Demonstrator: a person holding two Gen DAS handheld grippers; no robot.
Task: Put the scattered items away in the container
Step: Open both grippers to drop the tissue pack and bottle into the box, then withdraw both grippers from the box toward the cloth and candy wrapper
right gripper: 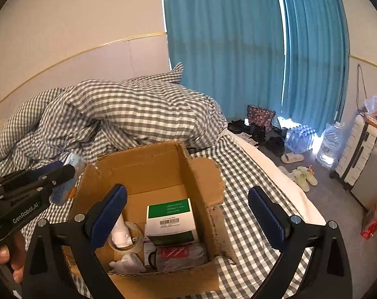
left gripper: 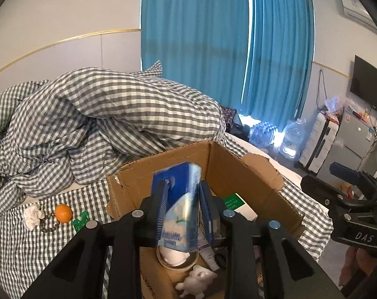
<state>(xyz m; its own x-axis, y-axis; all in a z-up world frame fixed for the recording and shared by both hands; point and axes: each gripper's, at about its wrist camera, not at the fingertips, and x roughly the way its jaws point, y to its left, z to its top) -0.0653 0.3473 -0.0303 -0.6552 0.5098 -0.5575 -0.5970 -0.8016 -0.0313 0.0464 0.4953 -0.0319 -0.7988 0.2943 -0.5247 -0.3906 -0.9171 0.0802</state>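
Note:
My left gripper is shut on a blue and white tissue pack and holds it above the open cardboard box. The box holds a green and white carton, a glass, a white figurine, a tube and a grey and red item. My right gripper is open and empty above the box. The left gripper shows at the left of the right wrist view. An orange, a crumpled tissue, a bead chain and a green wrapper lie on the bed left of the box.
A bunched gingham duvet lies behind the box on the checked sheet. On the floor to the right are slippers, water bottles, a white suitcase and teal curtains.

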